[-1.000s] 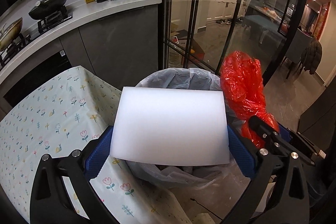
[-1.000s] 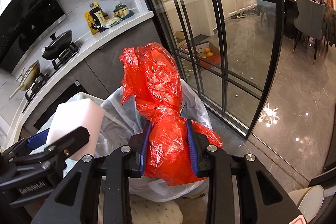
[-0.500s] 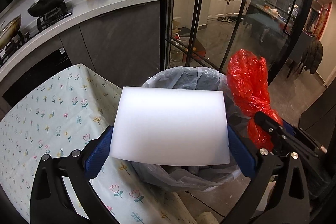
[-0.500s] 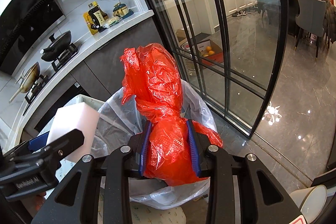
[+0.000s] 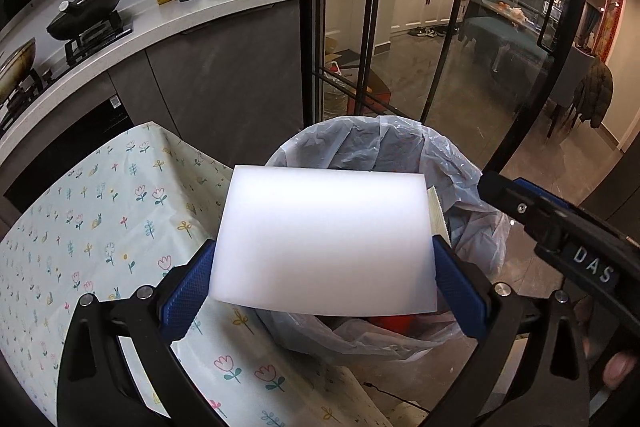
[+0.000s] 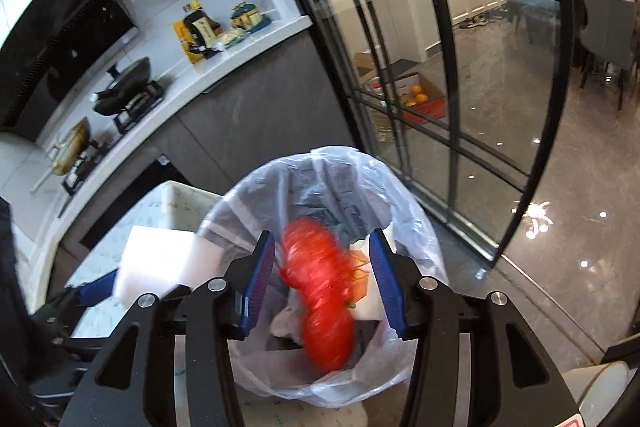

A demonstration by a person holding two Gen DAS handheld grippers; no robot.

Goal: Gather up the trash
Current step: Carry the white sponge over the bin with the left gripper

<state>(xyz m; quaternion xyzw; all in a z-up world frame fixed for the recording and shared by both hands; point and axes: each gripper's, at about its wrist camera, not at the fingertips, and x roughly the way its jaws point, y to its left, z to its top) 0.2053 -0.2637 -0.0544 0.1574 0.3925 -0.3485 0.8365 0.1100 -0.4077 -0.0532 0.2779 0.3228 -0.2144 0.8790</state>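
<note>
Left wrist view: left gripper (image 5: 324, 279) clamps the white foam block (image 5: 326, 241) above the lined bin (image 5: 472, 187); right wrist view: right gripper (image 6: 322, 285) jaws opening, red bag (image 6: 322, 291) (blurred) between them untouched, inside the bin.

My left gripper (image 5: 324, 283) tilts downward, its blue pads (image 5: 460, 283) pressed against both sides of a white foam block (image 5: 324, 239). My right gripper (image 6: 322, 283) also angles down, jaws opening; a blurred red bag (image 6: 320, 287) sits between the pads, apparently touching neither. A fingertip (image 5: 618, 373) shows at the lower right edge, probably my right hand's.
</note>
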